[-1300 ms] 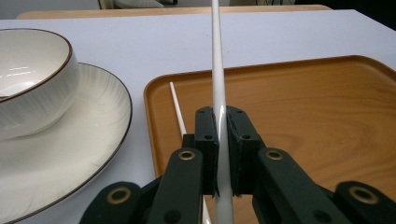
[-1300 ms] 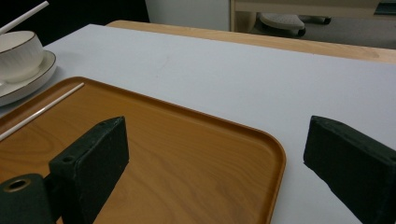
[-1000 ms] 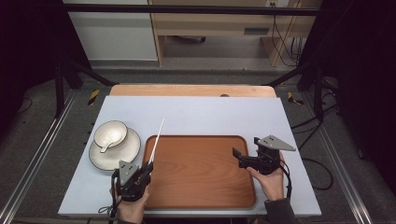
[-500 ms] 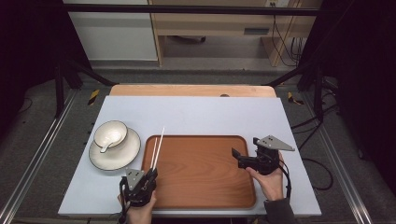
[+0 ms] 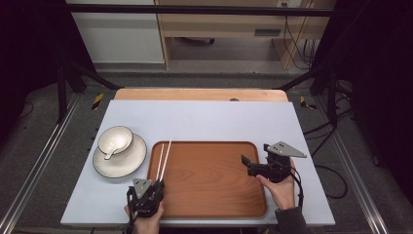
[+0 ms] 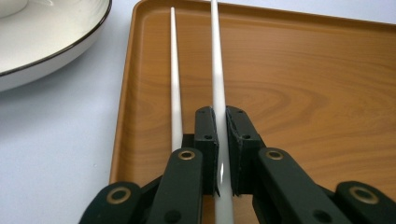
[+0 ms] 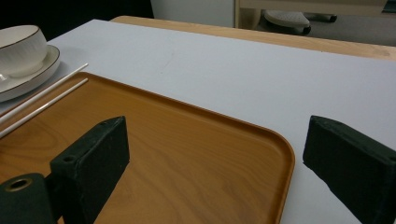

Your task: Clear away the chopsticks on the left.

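Two white chopsticks [image 5: 163, 158] lie along the left side of the brown wooden tray [image 5: 209, 178], pointing away from me. My left gripper [image 5: 157, 185] is at their near ends, at the tray's front left corner. In the left gripper view the left gripper [image 6: 222, 114] is shut on the right chopstick [image 6: 216, 70]; the other chopstick [image 6: 174, 79] runs just outside the left jaw, its end hidden. My right gripper [image 5: 248, 165] hovers open over the tray's right part, pointing left. In the right gripper view the right gripper [image 7: 217, 135] has nothing between its wide-apart jaws.
A white bowl [image 5: 115, 140] sits on a white plate [image 5: 134, 158] left of the tray, close to the chopsticks. The pale blue tabletop [image 5: 219, 119] stretches behind the tray to a wooden strip [image 5: 195, 94]. Metal frame rails run down both sides.
My left gripper has carried the chopsticks right and back toward me; they now lie lower, along the tray's left side. The right gripper has stayed in place.
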`<act>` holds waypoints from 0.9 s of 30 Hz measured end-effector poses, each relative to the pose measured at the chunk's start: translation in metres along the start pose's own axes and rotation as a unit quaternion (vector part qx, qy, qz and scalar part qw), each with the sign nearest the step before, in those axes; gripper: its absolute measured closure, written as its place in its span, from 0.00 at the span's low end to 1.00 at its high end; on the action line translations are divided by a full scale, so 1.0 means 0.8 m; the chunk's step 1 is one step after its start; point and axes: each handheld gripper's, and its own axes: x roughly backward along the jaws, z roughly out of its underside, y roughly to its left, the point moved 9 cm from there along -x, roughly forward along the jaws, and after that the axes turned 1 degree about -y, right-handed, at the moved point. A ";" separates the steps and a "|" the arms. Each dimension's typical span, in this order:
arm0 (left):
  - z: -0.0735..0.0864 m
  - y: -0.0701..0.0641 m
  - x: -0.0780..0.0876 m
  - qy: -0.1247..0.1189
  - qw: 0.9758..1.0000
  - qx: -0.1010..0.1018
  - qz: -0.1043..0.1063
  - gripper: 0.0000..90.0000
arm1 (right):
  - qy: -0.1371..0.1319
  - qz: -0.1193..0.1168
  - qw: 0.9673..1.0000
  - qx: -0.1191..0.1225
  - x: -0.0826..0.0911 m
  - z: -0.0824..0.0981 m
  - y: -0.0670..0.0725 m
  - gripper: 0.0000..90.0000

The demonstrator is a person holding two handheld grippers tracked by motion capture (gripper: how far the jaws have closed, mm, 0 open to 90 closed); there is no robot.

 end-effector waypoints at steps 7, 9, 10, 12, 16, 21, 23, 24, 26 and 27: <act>0.004 -0.001 -0.003 0.010 1.000 0.000 -0.003 0.93 | 0.002 0.000 1.000 0.001 -0.001 0.001 0.000 0.08; 0.005 -0.001 -0.004 0.013 1.000 0.000 -0.004 0.92 | 0.002 0.000 1.000 0.002 -0.001 0.001 0.000 0.08; 0.006 -0.001 -0.005 0.015 1.000 0.001 -0.004 0.92 | 0.002 0.000 1.000 0.002 -0.001 0.001 0.000 0.08; 0.006 -0.001 -0.005 0.019 1.000 -0.001 -0.005 0.92 | 0.002 0.000 1.000 0.002 -0.001 0.001 0.000 0.08; 0.006 -0.002 -0.006 0.021 1.000 -0.003 -0.008 0.92 | 0.001 -0.001 1.000 0.002 0.000 0.001 0.000 0.08; 0.006 -0.002 -0.006 0.023 1.000 -0.006 -0.010 0.92 | 0.002 0.000 1.000 0.002 0.000 0.001 0.000 0.08; 0.006 -0.002 -0.006 0.024 1.000 -0.007 -0.010 0.92 | 0.000 0.000 1.000 0.001 0.000 0.000 0.001 0.08; 0.006 -0.002 -0.006 0.024 1.000 -0.007 -0.009 0.92 | 0.000 0.000 1.000 0.001 0.000 0.000 0.001 0.08; 0.006 -0.003 -0.006 0.024 1.000 -0.010 -0.007 0.92 | 0.002 0.000 1.000 0.002 -0.001 0.001 0.001 0.08; 0.006 -0.003 -0.007 0.025 1.000 -0.010 -0.006 0.91 | 0.002 -0.001 1.000 0.002 -0.001 0.001 0.001 0.08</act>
